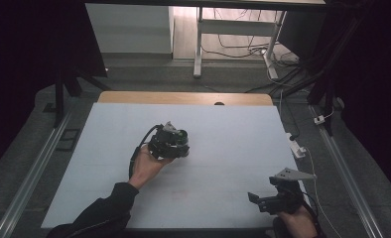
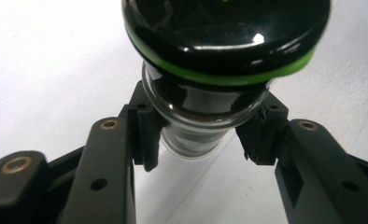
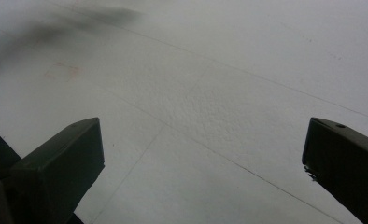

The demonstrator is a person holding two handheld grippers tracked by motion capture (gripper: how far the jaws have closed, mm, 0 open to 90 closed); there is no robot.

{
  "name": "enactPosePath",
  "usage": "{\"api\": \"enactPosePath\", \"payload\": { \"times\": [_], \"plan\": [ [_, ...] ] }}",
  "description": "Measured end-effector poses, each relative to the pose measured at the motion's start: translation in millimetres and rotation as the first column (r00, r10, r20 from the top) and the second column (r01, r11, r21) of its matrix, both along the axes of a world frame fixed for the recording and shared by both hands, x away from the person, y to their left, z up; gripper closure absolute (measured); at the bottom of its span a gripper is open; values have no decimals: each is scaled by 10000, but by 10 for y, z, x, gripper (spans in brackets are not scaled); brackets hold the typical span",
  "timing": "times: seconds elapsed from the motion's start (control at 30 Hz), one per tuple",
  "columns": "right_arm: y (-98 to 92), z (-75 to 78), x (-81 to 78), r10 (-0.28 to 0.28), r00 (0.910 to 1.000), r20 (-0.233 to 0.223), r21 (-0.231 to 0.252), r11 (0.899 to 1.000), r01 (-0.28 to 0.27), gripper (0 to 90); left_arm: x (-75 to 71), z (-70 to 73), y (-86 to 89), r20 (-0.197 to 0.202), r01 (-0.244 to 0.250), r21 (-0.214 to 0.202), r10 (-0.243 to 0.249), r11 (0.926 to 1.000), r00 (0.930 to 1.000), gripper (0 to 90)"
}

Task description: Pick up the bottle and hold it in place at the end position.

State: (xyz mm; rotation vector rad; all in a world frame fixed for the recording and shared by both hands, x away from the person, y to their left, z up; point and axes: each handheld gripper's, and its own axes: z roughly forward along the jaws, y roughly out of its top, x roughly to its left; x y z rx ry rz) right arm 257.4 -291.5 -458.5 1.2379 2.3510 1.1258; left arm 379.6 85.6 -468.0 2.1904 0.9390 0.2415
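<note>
Where the left gripper point(image 1: 181, 148) sits near the middle of the white table point(image 1: 233, 144), its two black jaws are closed on a small glass jar point(image 2: 205, 121). In the left gripper view the jar stands right between the pads point(image 2: 147, 135), which press against its clear glass body from both sides, just below the lid. The lid point(image 2: 226, 32) is black and glossy, with a bright green ring point(image 2: 229, 77) running round its lower edge, and it spreads wider than the glass beneath it. The jar's contents look dark; what they are cannot be told. Seen from the high view, the jar is a dark shape with a touch of green at the tip of the left gripper, and the left hand point(image 1: 146, 166) grips the tool from behind, a dark sleeve point(image 1: 101, 210) reaching back toward the near edge of the table. A black cable point(image 1: 141, 144) loops from the back of that gripper.

The right gripper point(image 1: 258, 201) rests low at the near right corner of the table, well apart from the left one and from the jar. Its jaws stand wide open with nothing between them; in the right gripper view bare white tabletop point(image 3: 196, 116) lies between the two black pads point(image 3: 65, 154). A grey three-cornered plate point(image 1: 293, 174) sits on top of it, and the right hand point(image 1: 297, 223) holds it from below.

Beyond the far side of the table lie a grey floor point(image 1: 149, 77) and the white legs of a desk point(image 1: 198, 49).
</note>
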Motion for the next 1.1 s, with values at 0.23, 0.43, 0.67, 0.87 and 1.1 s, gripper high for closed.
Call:
{"api": "enactPosePath", "payload": {
  "times": [0.23, 0.43, 0.67, 0.87, 1.1],
  "plan": [
    [2, -1, 0, 34, 10000, 6, -28, 10000, -34, 0, 122, -120, -45, -115, -190, 26, 190, 9998, 9998, 539],
    [3, -1, 1, 20, 10000, -4, -66, 10000, -20, 0, 182, -207, -104, -148, -234, 141, 236, 9996, 9996, 538],
    [2, -2, 0, 25, 10000, 5, -74, 10000, -25, 0, 208, -307, -167, -189, -148, 469, 157, 9988, 9997, 539],
    [5, -2, -1, 28, 10000, 11, -69, 10000, -28, 0, 188, -318, -188, 10, -121, 591, 121, 9982, 9999, 538],
    [9, -2, -2, 58, 10000, 11, -126, 9999, -58, 0, 161, -336, -194, 222, -122, 617, 108, 9980, 9997, 538]
  ]
}}
